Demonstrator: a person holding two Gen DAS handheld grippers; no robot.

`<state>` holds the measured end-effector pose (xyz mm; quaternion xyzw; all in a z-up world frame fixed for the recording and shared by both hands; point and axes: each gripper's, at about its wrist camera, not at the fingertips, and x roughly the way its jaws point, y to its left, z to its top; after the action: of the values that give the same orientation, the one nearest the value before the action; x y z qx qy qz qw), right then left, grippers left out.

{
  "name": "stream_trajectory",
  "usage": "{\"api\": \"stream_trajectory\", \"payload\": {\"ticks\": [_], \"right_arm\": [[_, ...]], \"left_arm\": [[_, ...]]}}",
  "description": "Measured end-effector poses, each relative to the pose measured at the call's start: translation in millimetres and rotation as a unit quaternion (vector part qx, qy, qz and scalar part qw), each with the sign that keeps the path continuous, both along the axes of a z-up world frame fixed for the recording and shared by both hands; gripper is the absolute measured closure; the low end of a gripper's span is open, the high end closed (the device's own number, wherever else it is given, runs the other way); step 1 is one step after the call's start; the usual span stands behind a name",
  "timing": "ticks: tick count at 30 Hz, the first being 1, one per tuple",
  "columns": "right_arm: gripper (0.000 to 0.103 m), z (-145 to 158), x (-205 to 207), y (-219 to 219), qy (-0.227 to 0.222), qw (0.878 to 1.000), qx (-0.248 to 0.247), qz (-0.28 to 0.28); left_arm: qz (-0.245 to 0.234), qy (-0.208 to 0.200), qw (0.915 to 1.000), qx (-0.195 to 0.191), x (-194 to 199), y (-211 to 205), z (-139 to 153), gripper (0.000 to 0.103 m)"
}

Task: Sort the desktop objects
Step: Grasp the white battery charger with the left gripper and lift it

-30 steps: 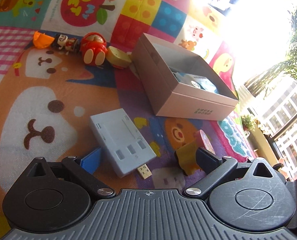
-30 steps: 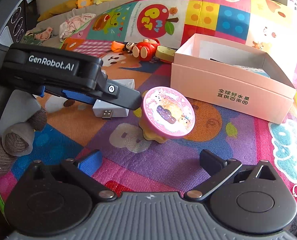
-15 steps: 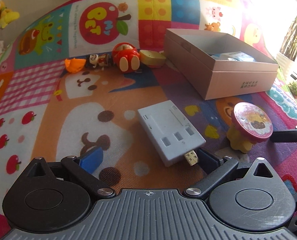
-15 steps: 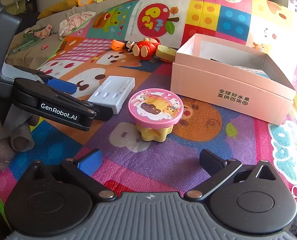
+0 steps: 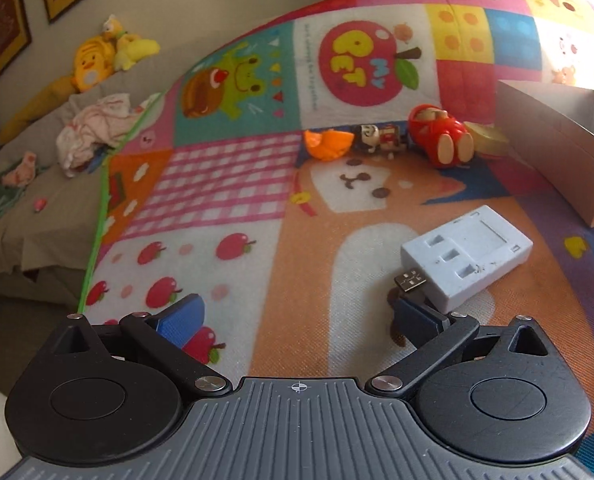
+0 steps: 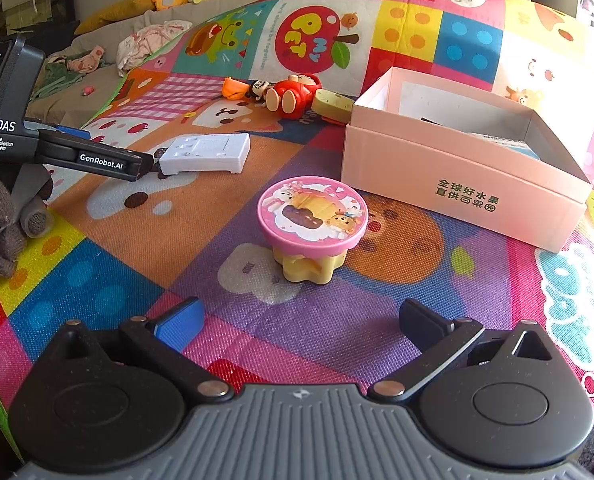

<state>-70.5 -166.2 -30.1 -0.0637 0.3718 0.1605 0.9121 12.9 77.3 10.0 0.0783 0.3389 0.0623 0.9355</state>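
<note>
On the colourful play mat (image 6: 97, 280) we hold both tools spread wide and empty. Our left tool (image 5: 297, 316) has its right finger just beside the white USB adapter (image 5: 467, 254); our right tool (image 6: 301, 316) faces the pink-topped toy (image 6: 312, 224), near the open pink box (image 6: 457, 184).

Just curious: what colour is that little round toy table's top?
Pink, with cartoon bears; right wrist view.

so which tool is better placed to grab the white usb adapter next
Left. The left tool is open with one finger right at the USB plug end of the white adapter. The right tool, also open, faces the pink-lidded toy, with the adapter farther off to its left.
</note>
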Motion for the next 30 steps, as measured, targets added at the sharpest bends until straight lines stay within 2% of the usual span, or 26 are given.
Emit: {"api": "stream_trajectory", "payload": {"ticks": [2, 5, 6, 12, 19, 25, 30], "right_arm": [[0.000, 0, 0, 0, 0.000, 1.000, 0.000, 0.000], [0.000, 0, 0, 0, 0.000, 1.000, 0.000, 0.000], [0.000, 0, 0, 0, 0.000, 1.000, 0.000, 0.000], [0.000, 0, 1, 0, 0.000, 1.000, 0.000, 0.000], [0.000, 0, 1, 0, 0.000, 1.000, 0.000, 0.000], [0.000, 0, 0, 0, 0.000, 1.000, 0.000, 0.000], [0.000, 0, 0, 0, 0.000, 1.000, 0.000, 0.000]], "left_arm": [[-0.015, 0.008, 0.9979, -0.062, -4, 6, 3, 0.000], [-0.061, 0.032, 0.9828, -0.171, -8, 1, 4, 0.000], [-0.072, 0.033, 0.9801, -0.182, -9, -5, 4, 0.000], [-0.103, 0.033, 0.9758, -0.190, 5, -37, 1, 0.000], [-0.109, 0.028, 0.9716, -0.208, 37, -48, -2, 0.000], [-0.120, 0.021, 0.9804, -0.155, 55, -63, -6, 0.000], [-0.117, 0.031, 0.9872, -0.104, 62, -80, -8, 0.000]]}}
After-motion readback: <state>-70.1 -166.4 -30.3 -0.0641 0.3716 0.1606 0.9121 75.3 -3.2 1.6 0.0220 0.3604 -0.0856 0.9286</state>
